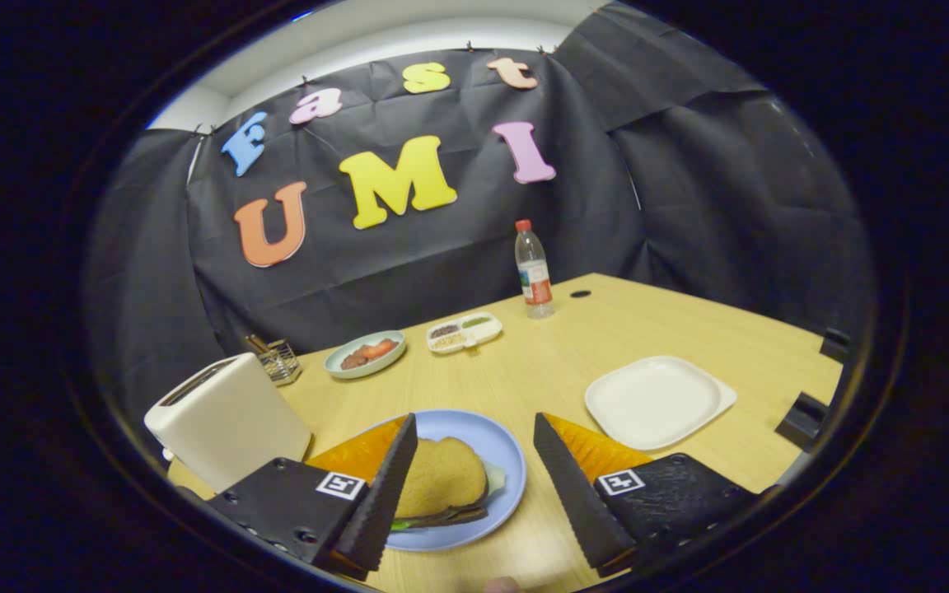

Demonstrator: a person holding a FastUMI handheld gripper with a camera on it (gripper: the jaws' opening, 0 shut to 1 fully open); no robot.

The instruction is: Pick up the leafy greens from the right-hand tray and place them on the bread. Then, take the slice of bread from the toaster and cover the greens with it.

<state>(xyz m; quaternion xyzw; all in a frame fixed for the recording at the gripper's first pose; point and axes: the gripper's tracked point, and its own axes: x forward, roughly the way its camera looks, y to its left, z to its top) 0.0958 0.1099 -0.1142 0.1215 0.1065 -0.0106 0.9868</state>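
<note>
My gripper (474, 486) is spread apart, holding nothing; the bread (440, 478) over greens (409, 522) sits between its fingers on the blue plate (491, 441).

toaster (227, 416) left of sandwich plate (507, 461)

The tongs (474, 486) hide part of the blue plate (499, 449); greens (441, 519) barely peek beneath the bread (441, 478).
</note>
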